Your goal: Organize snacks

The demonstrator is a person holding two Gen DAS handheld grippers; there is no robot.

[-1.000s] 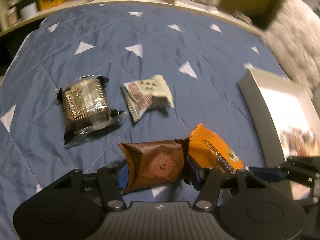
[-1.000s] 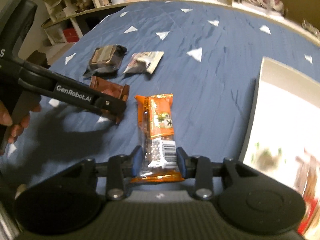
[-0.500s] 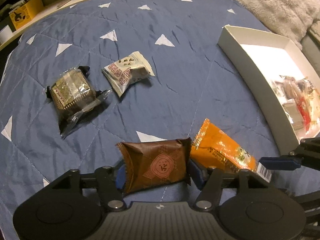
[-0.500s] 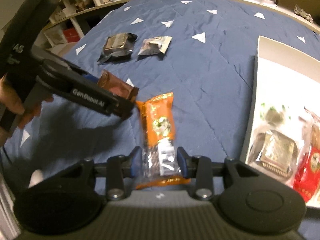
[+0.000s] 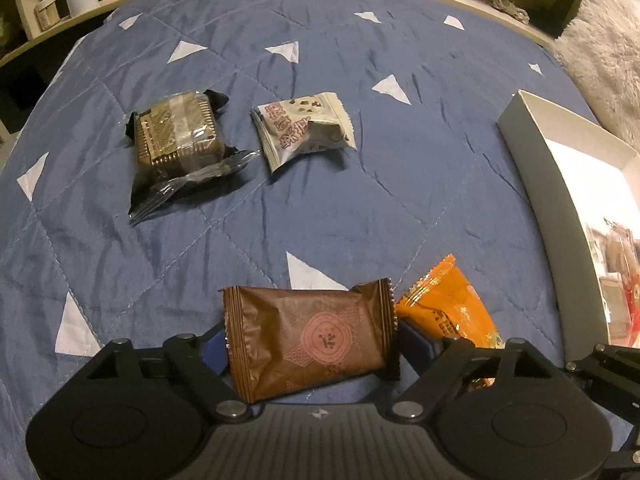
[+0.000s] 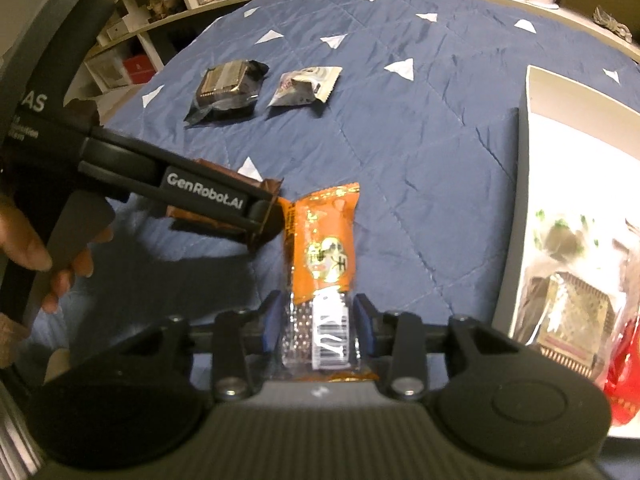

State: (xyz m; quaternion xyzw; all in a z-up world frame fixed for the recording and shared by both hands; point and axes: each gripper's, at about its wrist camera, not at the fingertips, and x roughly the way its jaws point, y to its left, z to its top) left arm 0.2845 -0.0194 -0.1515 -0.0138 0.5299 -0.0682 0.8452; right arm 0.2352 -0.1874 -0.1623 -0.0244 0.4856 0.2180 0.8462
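person's hand (image 6: 24, 248) in right view only

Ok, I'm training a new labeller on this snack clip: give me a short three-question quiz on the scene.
1. True or false: the left gripper is shut on the brown packet.
2. What does the right gripper hold? A) orange packet B) white packet C) nothing
3. How many snacks lie loose on the quilt, held by neither gripper?

Key: 1 true; 2 A; 3 two, the dark cake and the white packet.
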